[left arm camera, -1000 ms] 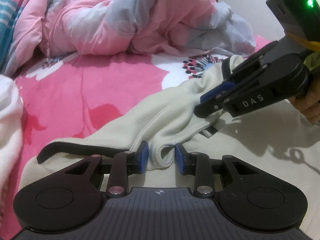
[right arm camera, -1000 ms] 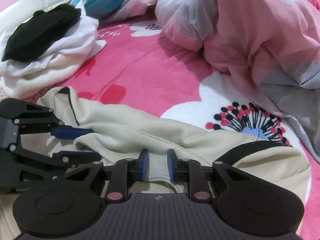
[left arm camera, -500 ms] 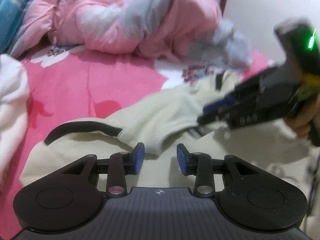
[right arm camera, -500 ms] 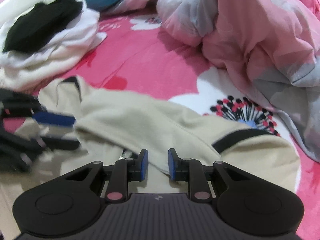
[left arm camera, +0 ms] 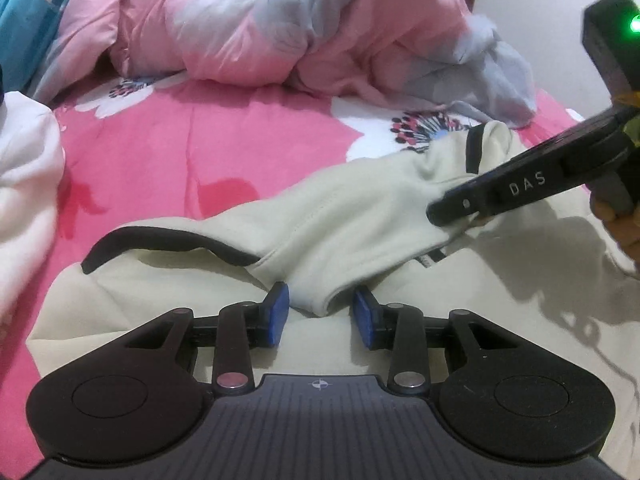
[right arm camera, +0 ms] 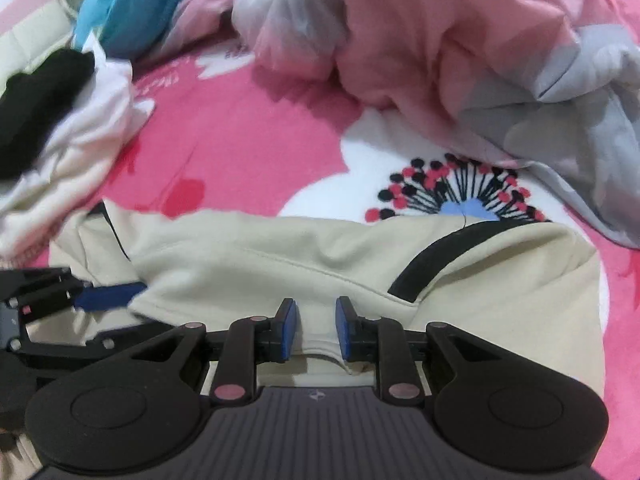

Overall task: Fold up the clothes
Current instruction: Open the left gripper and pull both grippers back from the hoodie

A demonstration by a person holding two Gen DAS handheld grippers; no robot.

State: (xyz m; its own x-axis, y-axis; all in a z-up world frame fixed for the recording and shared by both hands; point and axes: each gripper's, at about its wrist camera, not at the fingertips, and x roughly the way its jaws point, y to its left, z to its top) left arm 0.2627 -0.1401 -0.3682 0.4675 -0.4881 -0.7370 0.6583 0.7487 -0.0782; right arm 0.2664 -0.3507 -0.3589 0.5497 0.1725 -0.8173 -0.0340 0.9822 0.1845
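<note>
Now we see the cream garment [left arm camera: 348, 216] pulled flatter than before across the pink floral bedsheet [left arm camera: 168, 152]. Left gripper [left arm camera: 320, 314] half-open around its soft fold; right gripper [right arm camera: 316, 330] narrowly pinching its stitched hem.

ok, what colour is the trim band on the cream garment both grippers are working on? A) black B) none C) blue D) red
A: the cream garment has a black band across its cuff end, and the left wrist view shows a dark strip along another edge too.
</note>
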